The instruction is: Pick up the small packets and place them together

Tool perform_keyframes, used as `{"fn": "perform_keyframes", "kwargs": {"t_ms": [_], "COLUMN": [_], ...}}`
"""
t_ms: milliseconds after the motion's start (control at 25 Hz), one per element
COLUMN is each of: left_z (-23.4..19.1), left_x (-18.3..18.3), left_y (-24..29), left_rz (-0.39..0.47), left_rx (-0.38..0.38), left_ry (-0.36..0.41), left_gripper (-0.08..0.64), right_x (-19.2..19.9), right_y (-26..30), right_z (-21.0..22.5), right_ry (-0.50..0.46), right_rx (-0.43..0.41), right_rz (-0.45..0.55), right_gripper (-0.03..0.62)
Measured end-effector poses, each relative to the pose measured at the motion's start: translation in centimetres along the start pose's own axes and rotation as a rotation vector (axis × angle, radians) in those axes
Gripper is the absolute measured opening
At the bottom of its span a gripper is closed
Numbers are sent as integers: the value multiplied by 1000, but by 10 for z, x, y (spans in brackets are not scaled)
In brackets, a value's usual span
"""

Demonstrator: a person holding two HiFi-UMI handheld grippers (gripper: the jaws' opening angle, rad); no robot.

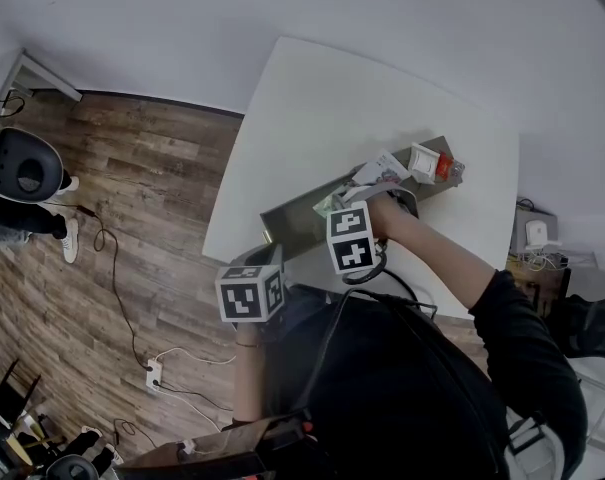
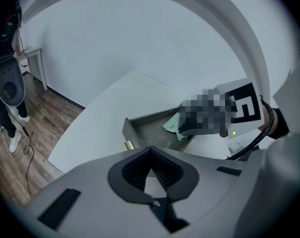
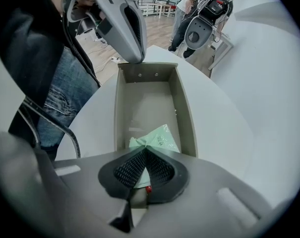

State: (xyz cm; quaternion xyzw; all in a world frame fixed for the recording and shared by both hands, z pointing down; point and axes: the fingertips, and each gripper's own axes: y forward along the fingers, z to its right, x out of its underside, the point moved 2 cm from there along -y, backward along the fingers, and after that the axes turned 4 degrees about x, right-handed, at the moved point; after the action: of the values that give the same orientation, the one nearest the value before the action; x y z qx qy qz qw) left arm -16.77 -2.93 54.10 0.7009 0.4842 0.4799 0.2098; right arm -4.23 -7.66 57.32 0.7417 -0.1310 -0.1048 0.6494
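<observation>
The green packet (image 3: 157, 139) lies on the floor of the grey tray (image 3: 121, 108), a little left of the middle of its length. It is a thin, flat sachet. In the right gripper view it sits like a diamond, with one corner pointing along the tray toward its near-left end. Its opposite corner disappears under the jaws, so its long axis cannot be told. It lies closer to one long wall of the tray than to the other.

The right gripper (image 3: 145, 155) points steeply down into the tray. Its jaws are drawn together at the tips and pinch the edge of the green packet, and green shows in the narrow gap between the ribbed pads.

The tray is long and narrow and runs across the white table (image 1: 312, 108) from near left to far right. At its far-right end are three more packets: a white and pink packet (image 1: 382, 171), a square white packet (image 1: 423, 161) just to its right, and a red packet (image 1: 444, 168) touching that one.

The left gripper (image 2: 150, 170) hangs off the near-left end of the tray, at the table's near edge. It is tilted downward toward the tray and well apart from the packets. Its jaws are pressed together with nothing between them, and only bare table shows through the gap behind the tips.
</observation>
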Motion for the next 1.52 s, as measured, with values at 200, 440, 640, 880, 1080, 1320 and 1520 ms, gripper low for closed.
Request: {"fn": "perform_keyframes", "kwargs": {"t_ms": [200, 440, 640, 880, 1080, 1320, 1520], "left_z": [1, 2, 1, 0, 2, 1, 2], "left_x": [1, 2, 1, 1, 2, 0, 0], "left_y": [1, 0, 1, 1, 2, 2, 2], "left_rz": [0, -3, -10, -18, -28, -34, -33], "left_rx": [0, -3, -5, -11, -13, -15, -15], "left_ry": [-1, 7, 15, 29, 35, 33, 31], "left_gripper": [0, 0, 0, 0, 0, 0, 0], "right_x": [-5, -19, -17, 30, 90, 133, 139], "right_y": [-15, -41, -74, -109, -119, -114, -101], "right_z": [4, 10, 26, 44, 45, 33, 17], "right_ry": [17, 49, 134, 289, 450, 581, 627], "right_rx": [46, 121, 227, 350, 404, 398, 359], "right_rz": [56, 151, 234, 232, 189, 159, 176], "right_gripper": [2, 2, 2, 2, 3, 3, 3]}}
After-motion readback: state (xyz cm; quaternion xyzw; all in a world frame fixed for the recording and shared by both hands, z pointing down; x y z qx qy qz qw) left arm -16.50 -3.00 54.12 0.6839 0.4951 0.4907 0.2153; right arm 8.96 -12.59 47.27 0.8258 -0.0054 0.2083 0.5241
